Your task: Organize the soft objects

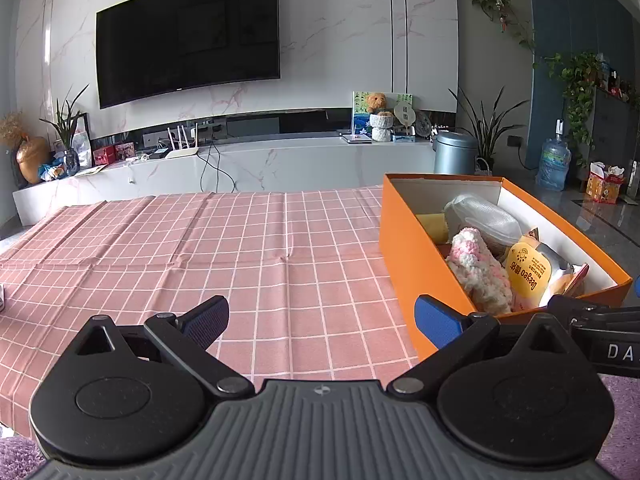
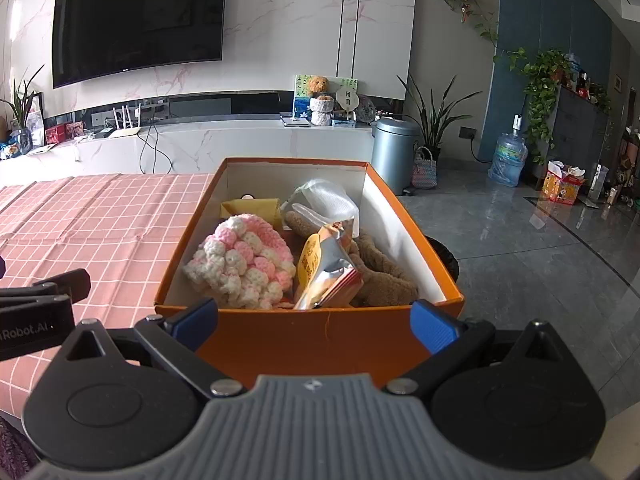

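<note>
An orange box (image 2: 304,340) stands at the right end of the pink checked tablecloth (image 1: 200,256); it also shows in the left wrist view (image 1: 404,248). Inside lie a pink-and-white knitted piece (image 2: 240,264), a yellow-and-silver snack packet (image 2: 324,268), a brown plush item (image 2: 384,276), a white mesh bag (image 2: 328,200) and a yellow cloth (image 2: 252,208). My right gripper (image 2: 316,322) is open and empty, just in front of the box's near wall. My left gripper (image 1: 322,318) is open and empty over the cloth, left of the box.
A white TV bench (image 1: 240,168) with a large dark TV (image 1: 188,36) above it stands behind the table. A grey bin (image 2: 394,152), plants and a water bottle (image 2: 508,156) stand on the tiled floor to the right. A purple rug (image 1: 624,420) lies below.
</note>
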The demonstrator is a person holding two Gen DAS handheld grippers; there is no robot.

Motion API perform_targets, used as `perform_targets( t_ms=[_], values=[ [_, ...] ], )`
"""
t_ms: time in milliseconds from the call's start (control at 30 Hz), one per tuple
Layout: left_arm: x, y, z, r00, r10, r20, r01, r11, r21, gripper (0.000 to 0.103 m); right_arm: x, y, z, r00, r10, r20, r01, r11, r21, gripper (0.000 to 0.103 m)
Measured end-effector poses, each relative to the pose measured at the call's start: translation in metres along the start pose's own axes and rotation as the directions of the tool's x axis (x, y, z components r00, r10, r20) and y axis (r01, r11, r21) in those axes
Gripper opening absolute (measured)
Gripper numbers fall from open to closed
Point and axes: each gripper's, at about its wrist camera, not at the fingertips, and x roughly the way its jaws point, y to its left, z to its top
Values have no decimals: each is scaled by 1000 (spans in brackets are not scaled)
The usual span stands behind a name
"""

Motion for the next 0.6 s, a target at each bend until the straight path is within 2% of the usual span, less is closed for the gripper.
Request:
perform_targets(
  t_ms=[600],
  values=[
    [0, 1, 1, 1000, 0, -8, 0, 1000, 0, 103, 1, -1, 1, 1000, 21, -12, -21, 1000, 2, 101]
  ],
)
